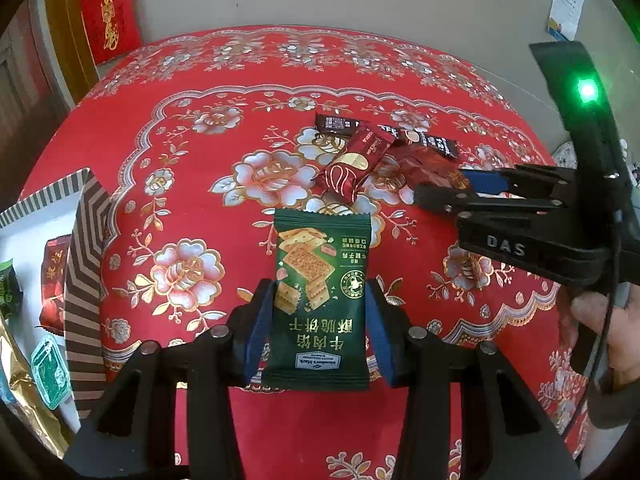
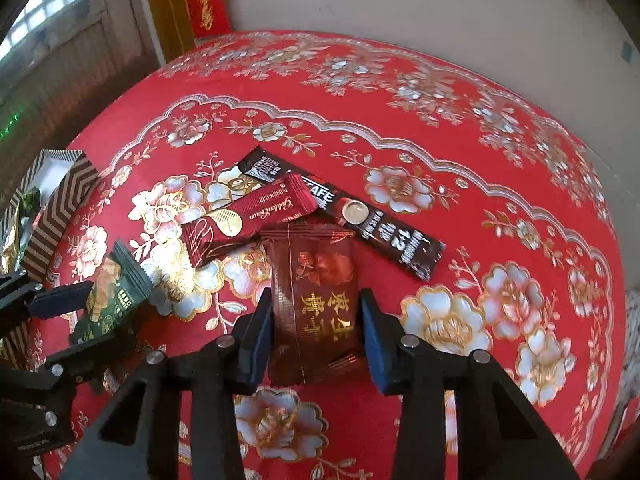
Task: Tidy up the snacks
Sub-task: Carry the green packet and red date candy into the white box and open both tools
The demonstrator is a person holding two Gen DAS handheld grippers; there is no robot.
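Observation:
A green cracker packet (image 1: 316,332) stands between the blue pads of my left gripper (image 1: 320,286), which is shut on its lower half just above the red floral tablecloth (image 1: 192,152). My right gripper (image 2: 316,298) is shut on a dark red packet (image 2: 314,272) with gold characters; both pads press its sides. In the left wrist view the right gripper (image 1: 444,184) reaches in from the right onto that packet (image 1: 424,166). The right wrist view shows the left gripper (image 2: 104,312) at lower left with the green packet (image 2: 116,284).
A red Golden Crown stick (image 2: 248,216) lies across a dark coffee stick (image 2: 384,232) just beyond the red packet. A striped box (image 1: 82,264) holding several snacks stands at the table's left edge. A hand (image 1: 600,320) holds the right gripper. A wall runs behind the table.

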